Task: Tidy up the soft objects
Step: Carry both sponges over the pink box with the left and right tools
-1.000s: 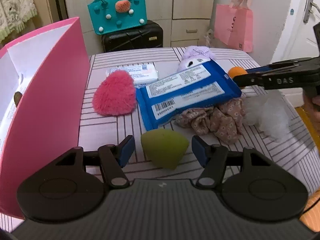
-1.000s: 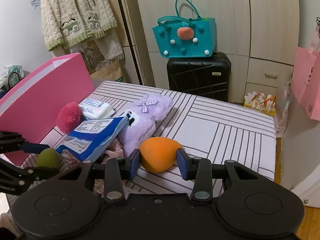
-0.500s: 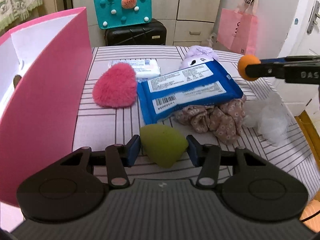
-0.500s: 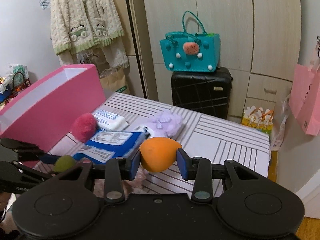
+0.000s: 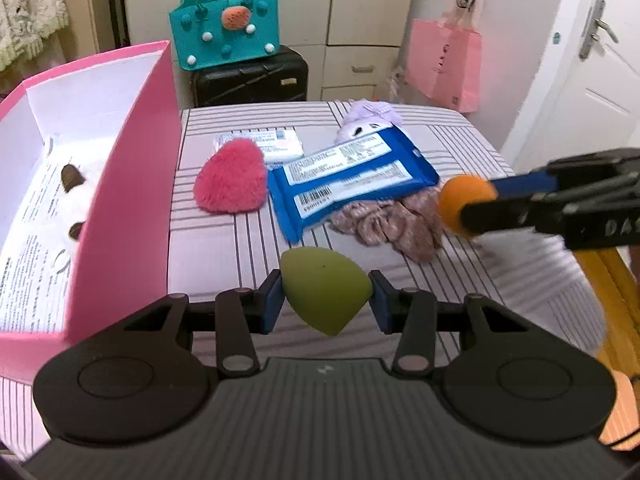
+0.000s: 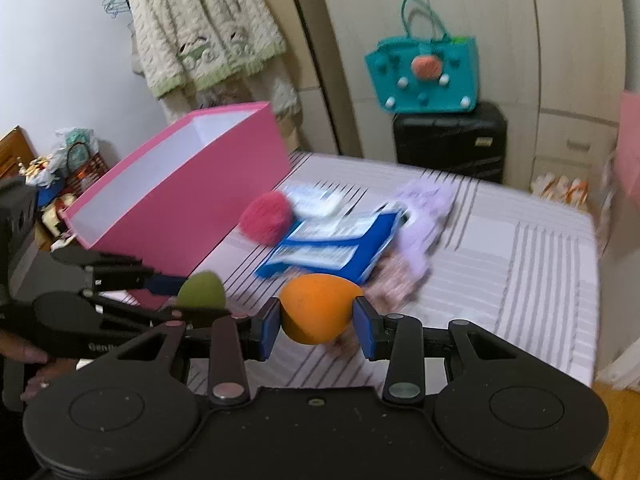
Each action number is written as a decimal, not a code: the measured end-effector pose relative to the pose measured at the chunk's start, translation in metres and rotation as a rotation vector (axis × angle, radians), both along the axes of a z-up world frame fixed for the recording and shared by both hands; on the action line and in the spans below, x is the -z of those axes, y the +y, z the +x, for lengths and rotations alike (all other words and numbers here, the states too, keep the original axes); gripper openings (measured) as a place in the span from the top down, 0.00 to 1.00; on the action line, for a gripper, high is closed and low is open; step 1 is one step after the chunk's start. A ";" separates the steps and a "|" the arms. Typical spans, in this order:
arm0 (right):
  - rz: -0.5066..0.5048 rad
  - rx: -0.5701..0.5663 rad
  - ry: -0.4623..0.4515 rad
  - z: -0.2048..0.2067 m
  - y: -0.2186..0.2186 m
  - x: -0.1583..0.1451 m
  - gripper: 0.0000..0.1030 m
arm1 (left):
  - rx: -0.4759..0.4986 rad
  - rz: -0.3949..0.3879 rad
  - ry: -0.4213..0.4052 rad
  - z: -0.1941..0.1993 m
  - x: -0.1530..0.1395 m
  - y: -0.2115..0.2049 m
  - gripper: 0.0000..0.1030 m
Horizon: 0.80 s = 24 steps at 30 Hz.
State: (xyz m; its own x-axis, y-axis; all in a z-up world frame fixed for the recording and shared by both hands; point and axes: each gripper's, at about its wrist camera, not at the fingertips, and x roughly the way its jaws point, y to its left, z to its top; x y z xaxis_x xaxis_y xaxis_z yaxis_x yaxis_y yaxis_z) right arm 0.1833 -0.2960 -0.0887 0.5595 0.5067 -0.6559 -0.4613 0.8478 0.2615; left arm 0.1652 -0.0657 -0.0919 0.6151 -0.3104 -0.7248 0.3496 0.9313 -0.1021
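I note my left gripper clamps the green sponge and my right gripper the orange sponge, both aloft beside the pink box; light, squashy, gripped mid-body.

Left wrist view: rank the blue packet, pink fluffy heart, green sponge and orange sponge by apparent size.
1. blue packet
2. pink fluffy heart
3. green sponge, but nearest the camera, so unsure against the heart
4. orange sponge
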 end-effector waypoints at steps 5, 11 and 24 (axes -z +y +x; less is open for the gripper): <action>0.011 -0.034 0.069 -0.014 0.012 0.005 0.57 | 0.055 -0.007 0.054 -0.014 -0.010 0.011 0.57; 0.046 -0.077 0.143 -0.032 0.025 0.004 0.57 | 0.050 0.030 0.074 -0.037 -0.022 0.023 0.57; -0.004 -0.213 0.115 -0.066 0.064 -0.038 0.57 | 0.077 0.056 0.094 -0.075 -0.066 0.061 0.57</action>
State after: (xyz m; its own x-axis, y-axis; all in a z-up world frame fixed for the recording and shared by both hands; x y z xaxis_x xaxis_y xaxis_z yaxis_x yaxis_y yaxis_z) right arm 0.1173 -0.2319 -0.0503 0.3620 0.6023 -0.7115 -0.5969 0.7360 0.3193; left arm 0.0900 -0.0050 -0.0259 0.5197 -0.3117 -0.7954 0.4120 0.9071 -0.0863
